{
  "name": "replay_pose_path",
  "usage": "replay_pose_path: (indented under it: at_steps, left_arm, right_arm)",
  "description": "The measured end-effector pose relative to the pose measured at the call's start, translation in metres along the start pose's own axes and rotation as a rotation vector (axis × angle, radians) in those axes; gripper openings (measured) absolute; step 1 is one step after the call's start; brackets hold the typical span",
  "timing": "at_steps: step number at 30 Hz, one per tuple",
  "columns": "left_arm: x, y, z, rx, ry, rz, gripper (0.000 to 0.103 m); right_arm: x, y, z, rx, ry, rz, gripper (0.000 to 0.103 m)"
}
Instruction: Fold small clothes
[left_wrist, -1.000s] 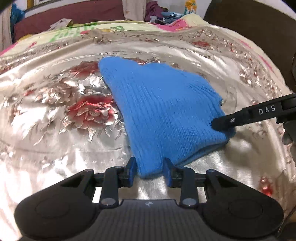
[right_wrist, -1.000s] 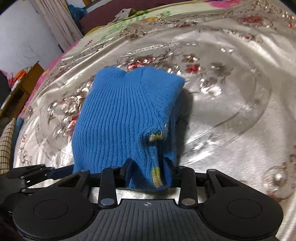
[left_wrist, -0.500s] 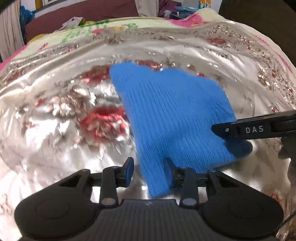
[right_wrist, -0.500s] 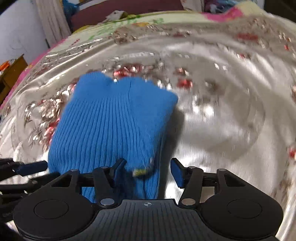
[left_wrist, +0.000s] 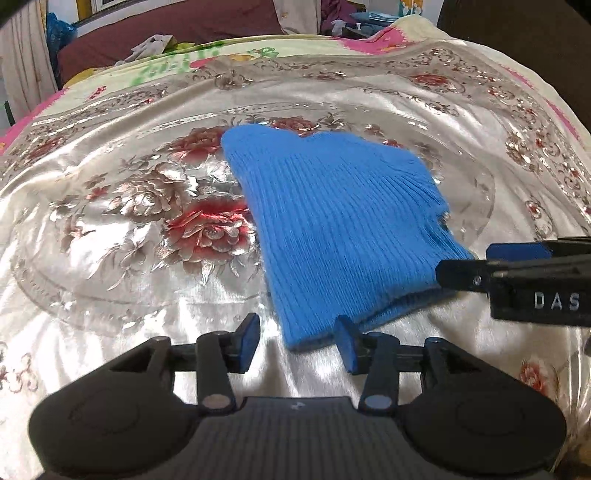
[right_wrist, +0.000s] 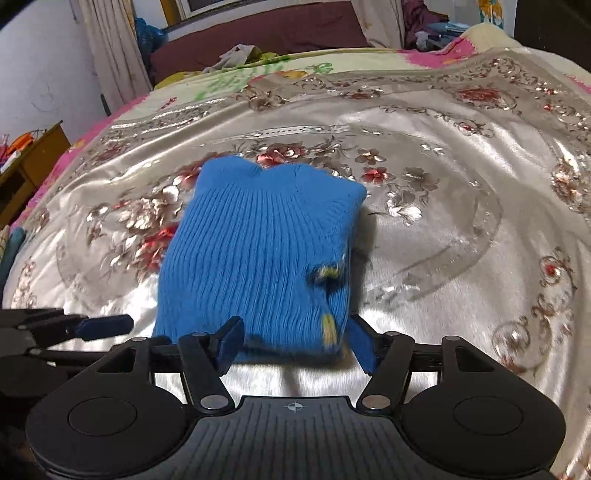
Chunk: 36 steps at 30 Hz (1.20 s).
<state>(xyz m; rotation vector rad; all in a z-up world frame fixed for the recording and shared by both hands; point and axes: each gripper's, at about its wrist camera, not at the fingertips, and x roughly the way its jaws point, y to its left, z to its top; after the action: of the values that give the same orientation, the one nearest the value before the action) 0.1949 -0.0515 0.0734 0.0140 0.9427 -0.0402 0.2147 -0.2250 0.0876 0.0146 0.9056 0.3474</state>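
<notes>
The near edge of the blue knitted garment (right_wrist: 258, 258) is smeared with blur in the right wrist view, and the yellow marks on its right side cannot be made out. The right gripper (right_wrist: 295, 345) hides that edge where the cloth dips behind its fingers. In the left wrist view the right gripper (left_wrist: 461, 266) covers the garment's far right corner, and the picture's edge cuts off most of it. The things behind the bed (left_wrist: 110, 295) are too small to tell.
</notes>
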Motion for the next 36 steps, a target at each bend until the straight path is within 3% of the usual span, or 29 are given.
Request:
replay_pose_path:
  at_steps: [7, 15, 21, 29, 36]
  left_arm:
    - [-0.024, -0.004, -0.015, -0.014, -0.024, 0.025, 0.059]
    - [-0.051, -0.011, -0.044, -0.025, -0.059, 0.087, 0.082]
    - [-0.063, -0.008, -0.067, -0.046, -0.056, 0.084, 0.089]
    - [-0.065, -0.018, -0.087, -0.017, -0.017, 0.112, 0.090]
    - [-0.064, -0.023, -0.097, -0.014, 0.000, 0.117, 0.090]
  right_arm:
    - [-0.030, 0.007, -0.026, 0.056, -0.016, 0.017, 0.064]
    - [-0.058, 0.023, -0.065, 0.114, -0.014, 0.028, 0.067]
    - [-0.067, 0.031, -0.089, 0.140, -0.002, -0.042, 0.072]
    - [-0.068, 0.035, -0.112, 0.147, 0.027, -0.161, 0.078]
    - [-0.070, 0.037, -0.121, 0.139, 0.042, -0.209, 0.079]
